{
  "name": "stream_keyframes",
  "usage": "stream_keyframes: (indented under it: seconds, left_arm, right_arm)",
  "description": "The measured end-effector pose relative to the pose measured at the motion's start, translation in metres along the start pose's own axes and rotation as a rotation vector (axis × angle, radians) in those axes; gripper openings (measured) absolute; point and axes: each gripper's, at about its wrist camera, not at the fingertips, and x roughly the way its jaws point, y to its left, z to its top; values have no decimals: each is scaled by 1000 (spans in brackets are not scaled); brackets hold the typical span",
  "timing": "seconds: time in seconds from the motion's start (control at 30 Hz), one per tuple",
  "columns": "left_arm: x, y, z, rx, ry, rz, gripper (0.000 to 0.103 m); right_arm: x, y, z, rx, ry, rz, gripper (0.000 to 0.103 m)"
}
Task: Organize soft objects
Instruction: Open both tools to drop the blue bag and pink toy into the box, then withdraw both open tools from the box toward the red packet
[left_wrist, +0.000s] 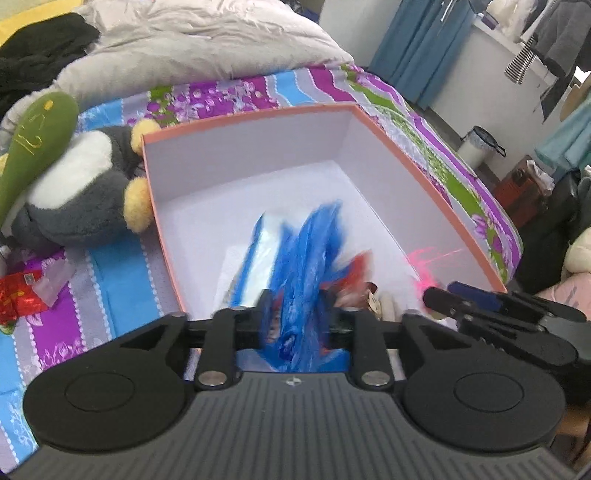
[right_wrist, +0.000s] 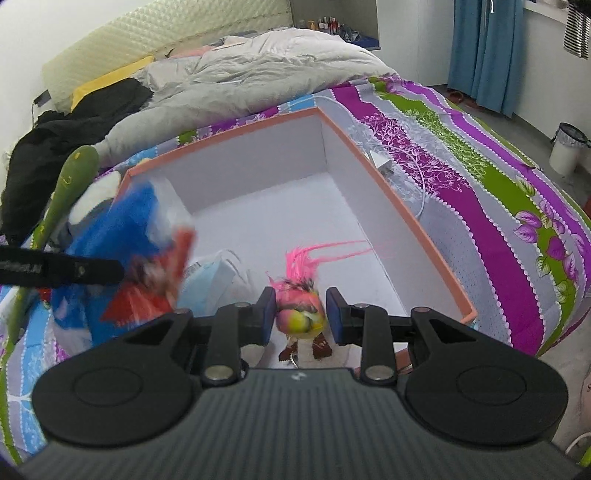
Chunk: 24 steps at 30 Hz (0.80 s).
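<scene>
An open pink-rimmed box (left_wrist: 258, 114) with a white inside lies on the striped bedspread. A blue, red and white furry toy (left_wrist: 310, 251), blurred, hangs over the box between the jaws of my left gripper (left_wrist: 297, 310). The pads stand a little apart from it. In the right wrist view the same blue toy (right_wrist: 125, 229) sits at the box's left wall (right_wrist: 147, 170). My right gripper (right_wrist: 301, 314) is shut on a small pink bird toy (right_wrist: 299, 310) with long pink hair, low over the box floor at the near right corner.
A grey-and-white penguin plush (left_wrist: 81, 192) and a green plush (left_wrist: 33, 140) lie against the box's left side. A pale packet (right_wrist: 218, 277) lies inside the box. Behind are a rumpled duvet (left_wrist: 207, 40) and black clothes (right_wrist: 74, 122). A red wrapper (left_wrist: 18, 299) lies left.
</scene>
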Motion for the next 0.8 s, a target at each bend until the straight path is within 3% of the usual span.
stream_keyframes:
  seconds: [0.07, 0.33, 0.63, 0.8]
  left_arm:
    - [-3, -3, -3, 20, -14, 15, 44]
    - [-33, -3, -9, 52, -93, 36, 44]
    - [-98, 9, -28, 16, -235, 9, 44]
    - [-134, 15, -47, 6, -308, 2, 44]
  right_arm:
    - [2, -3, 0, 19, 8, 2, 39]
    - [-30, 6, 2, 12, -81, 49, 40]
    - [-84, 42, -3, -48, -230, 122, 40]
    - [-103, 65, -15, -80, -271, 155, 40]
